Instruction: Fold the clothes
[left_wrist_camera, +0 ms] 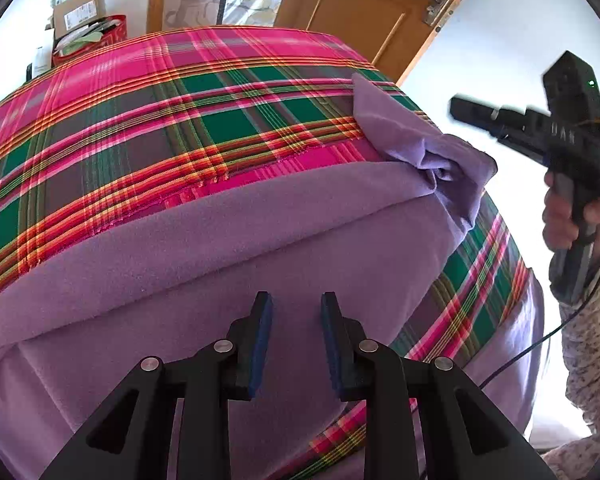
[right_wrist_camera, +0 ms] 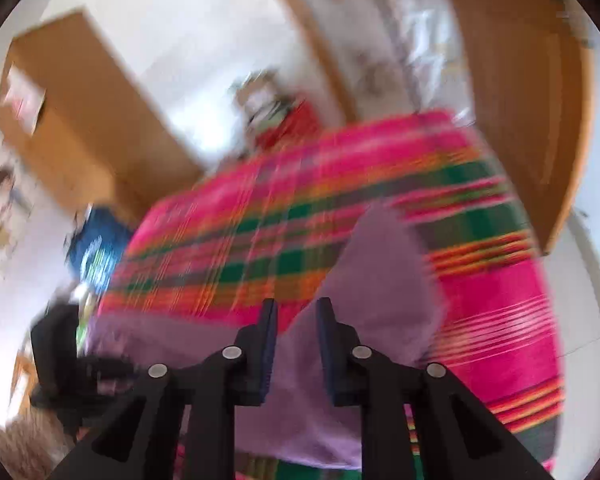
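A purple fleece garment (left_wrist_camera: 260, 240) lies on the table, with a long folded edge across it and a bunched, twisted part (left_wrist_camera: 440, 168) at its right end. My left gripper (left_wrist_camera: 296, 312) hovers open just above the garment's near part, nothing between its pads. A hand (left_wrist_camera: 568, 216) holds the right gripper off the table's right side, in the air and away from the fabric. In the blurred right wrist view my right gripper (right_wrist_camera: 297, 320) is open and empty, with the purple garment (right_wrist_camera: 380, 272) beyond it.
A pink, green and orange plaid cloth (left_wrist_camera: 140, 120) covers the table. A cardboard box (left_wrist_camera: 80, 12) and a red box (left_wrist_camera: 108, 32) stand behind its far left edge. Farther back is a wooden door (left_wrist_camera: 360, 8). White floor shows at the right.
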A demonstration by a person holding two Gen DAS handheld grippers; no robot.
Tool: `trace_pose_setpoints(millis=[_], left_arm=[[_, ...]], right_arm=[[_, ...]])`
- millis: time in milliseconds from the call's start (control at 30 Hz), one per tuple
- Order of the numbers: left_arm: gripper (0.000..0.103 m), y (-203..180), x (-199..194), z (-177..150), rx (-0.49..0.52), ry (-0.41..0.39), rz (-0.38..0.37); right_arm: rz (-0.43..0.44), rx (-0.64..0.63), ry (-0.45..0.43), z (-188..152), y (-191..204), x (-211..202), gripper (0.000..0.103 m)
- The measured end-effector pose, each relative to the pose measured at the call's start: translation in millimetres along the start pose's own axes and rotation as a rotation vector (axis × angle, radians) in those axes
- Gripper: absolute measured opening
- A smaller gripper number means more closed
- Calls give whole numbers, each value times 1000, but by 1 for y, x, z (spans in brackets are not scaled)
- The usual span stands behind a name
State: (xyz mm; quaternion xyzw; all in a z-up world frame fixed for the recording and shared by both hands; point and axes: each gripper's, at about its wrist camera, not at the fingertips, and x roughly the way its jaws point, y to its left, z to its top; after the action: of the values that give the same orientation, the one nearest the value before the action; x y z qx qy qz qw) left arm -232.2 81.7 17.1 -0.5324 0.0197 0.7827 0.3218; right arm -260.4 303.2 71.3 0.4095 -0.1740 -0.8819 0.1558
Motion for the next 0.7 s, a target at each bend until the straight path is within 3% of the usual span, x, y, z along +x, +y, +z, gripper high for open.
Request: trace_pose_setpoints(millis=[67,167,300,400,700], left_arm=[[26,1,-1,-1,-5,-1,-2],[26,3,-2,-1,-7,-4,-3],[26,1,0,0,-1,-3,4],[26,0,1,0,3,-1,4],[26,-8,4,0,20,5,-4]], right_arm=[[-65,105,-43,5,-27,-10,31],[-125,219,-38,3,-60,-9,33],[-42,334,50,-10,-86,14,39],[102,436,74,-17,-97,28,44],[118,466,87,-15,-101,53,45]])
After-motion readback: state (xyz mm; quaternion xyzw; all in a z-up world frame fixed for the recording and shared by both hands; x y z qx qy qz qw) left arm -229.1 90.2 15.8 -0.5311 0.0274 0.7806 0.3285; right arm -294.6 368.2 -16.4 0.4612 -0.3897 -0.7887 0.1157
